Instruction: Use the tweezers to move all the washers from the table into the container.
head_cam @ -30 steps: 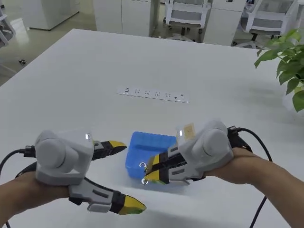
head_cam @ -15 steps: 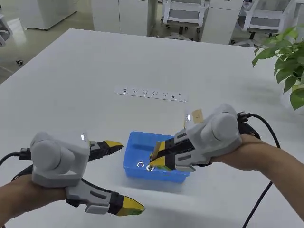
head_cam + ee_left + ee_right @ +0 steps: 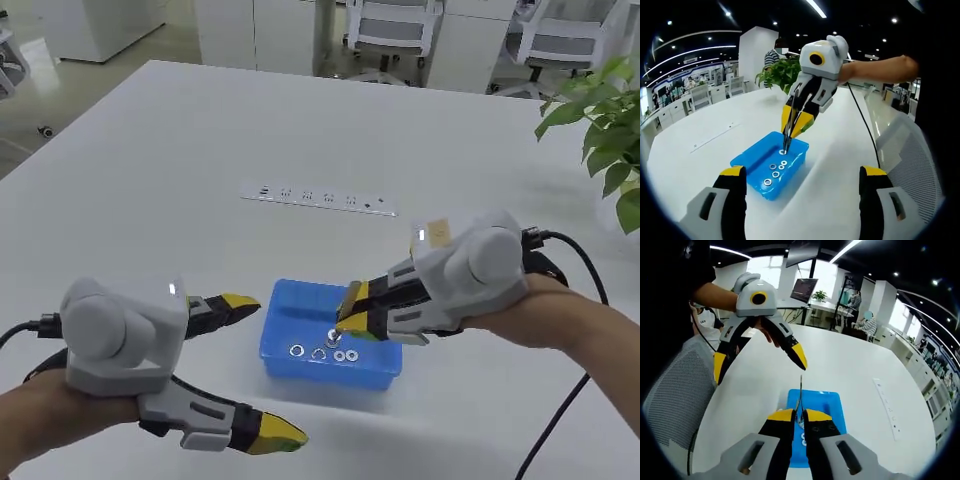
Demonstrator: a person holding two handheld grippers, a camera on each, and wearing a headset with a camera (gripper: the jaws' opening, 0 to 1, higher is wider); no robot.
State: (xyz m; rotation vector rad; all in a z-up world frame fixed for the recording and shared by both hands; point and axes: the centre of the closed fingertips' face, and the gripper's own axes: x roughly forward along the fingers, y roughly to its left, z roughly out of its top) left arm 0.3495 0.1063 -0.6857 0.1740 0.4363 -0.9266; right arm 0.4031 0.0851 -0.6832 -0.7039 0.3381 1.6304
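Over blue container [image 3: 330, 372], tweezers [image 3: 800, 390] in right hand-held gripper [image 3: 352, 312]

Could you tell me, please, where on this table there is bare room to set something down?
The white tabletop is bare beyond the long white socket strip, and between that strip and the blue plastic container. It is crowded at the container, with the left gripper and right gripper flanking it.
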